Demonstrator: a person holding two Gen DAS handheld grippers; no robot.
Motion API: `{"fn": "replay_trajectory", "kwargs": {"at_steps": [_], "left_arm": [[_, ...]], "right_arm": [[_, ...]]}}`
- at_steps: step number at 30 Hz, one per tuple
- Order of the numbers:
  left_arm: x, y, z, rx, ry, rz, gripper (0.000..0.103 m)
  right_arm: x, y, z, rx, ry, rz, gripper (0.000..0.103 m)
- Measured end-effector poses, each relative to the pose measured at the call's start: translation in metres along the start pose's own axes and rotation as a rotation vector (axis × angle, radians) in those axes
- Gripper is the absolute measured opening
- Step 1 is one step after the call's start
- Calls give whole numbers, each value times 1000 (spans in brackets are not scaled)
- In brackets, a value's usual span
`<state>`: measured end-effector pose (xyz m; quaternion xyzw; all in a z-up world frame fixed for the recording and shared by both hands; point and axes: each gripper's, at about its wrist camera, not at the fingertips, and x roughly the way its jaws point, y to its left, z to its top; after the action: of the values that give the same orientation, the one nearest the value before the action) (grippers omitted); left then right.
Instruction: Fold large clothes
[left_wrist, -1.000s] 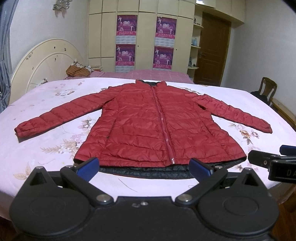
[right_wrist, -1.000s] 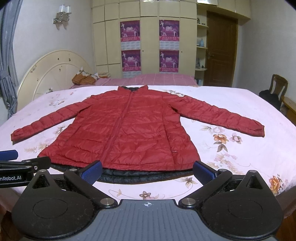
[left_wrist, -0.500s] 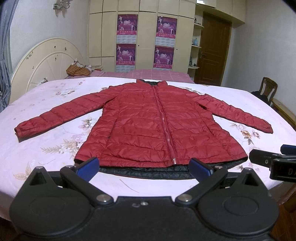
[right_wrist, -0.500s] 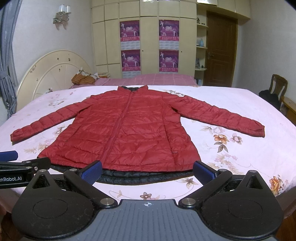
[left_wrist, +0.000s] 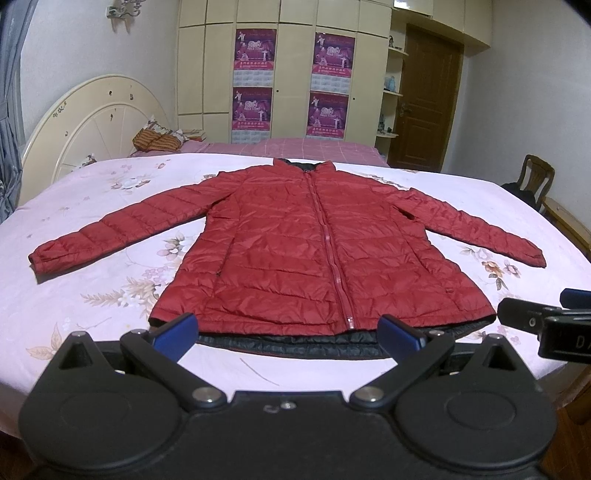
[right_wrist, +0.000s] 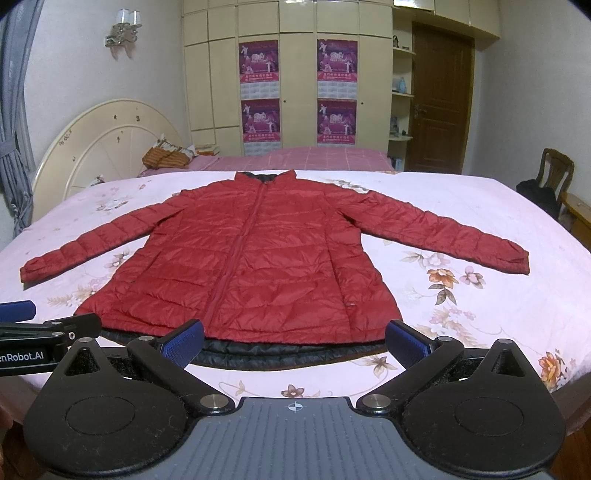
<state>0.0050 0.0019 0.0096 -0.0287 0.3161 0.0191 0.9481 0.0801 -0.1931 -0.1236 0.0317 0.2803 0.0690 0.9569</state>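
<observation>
far left: cream headboard (left_wrist: 92, 122) w/ a striped bag (left_wrist: 159, 141) by it, curtain (right_wrist: 14, 147) at the edge. left tongs (left_wrist: 286, 334) released, blue pads (left_wrist: 173, 332) wide apart, nothing between, hovering just short of the near bed edge, lined up w/ the hem. red jacket (left_wrist: 314, 251) flat on the bed (left_wrist: 92, 295), zipped, collar toward the far side, hem nearest the tongs, dark lining strip (left_wrist: 295, 345) peeking out under the hem. both sleeves spread out to the sides: left cuff (left_wrist: 40, 258) near the bed's left side, right cuff (right_wrist: 517, 260) toward the right side. behind, wardrobe (right_wrist: 295, 74) w/ four purple posters (right_wrist: 258, 62). right tongs (right_wrist: 295, 341) also released, pads apart, empty, near the hem's mid-right, not touching cloth. seen side-on in left cam at far right. further right: brown door (right_wrist: 439, 103), wooden chair (right_wrist: 554, 173) w/ sth dark on it.
</observation>
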Motion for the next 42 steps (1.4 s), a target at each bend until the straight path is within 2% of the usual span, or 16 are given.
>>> {"fn": "replay_trajectory", "kwargs": {"at_steps": [29, 42], "left_arm": [[9, 3, 0, 4, 3, -1, 103], [37, 6, 23, 25, 6, 0, 103]], "right_arm": [[4, 1, 3, 0, 1, -3, 103], [34, 1, 27, 8, -11, -8, 103]]}}
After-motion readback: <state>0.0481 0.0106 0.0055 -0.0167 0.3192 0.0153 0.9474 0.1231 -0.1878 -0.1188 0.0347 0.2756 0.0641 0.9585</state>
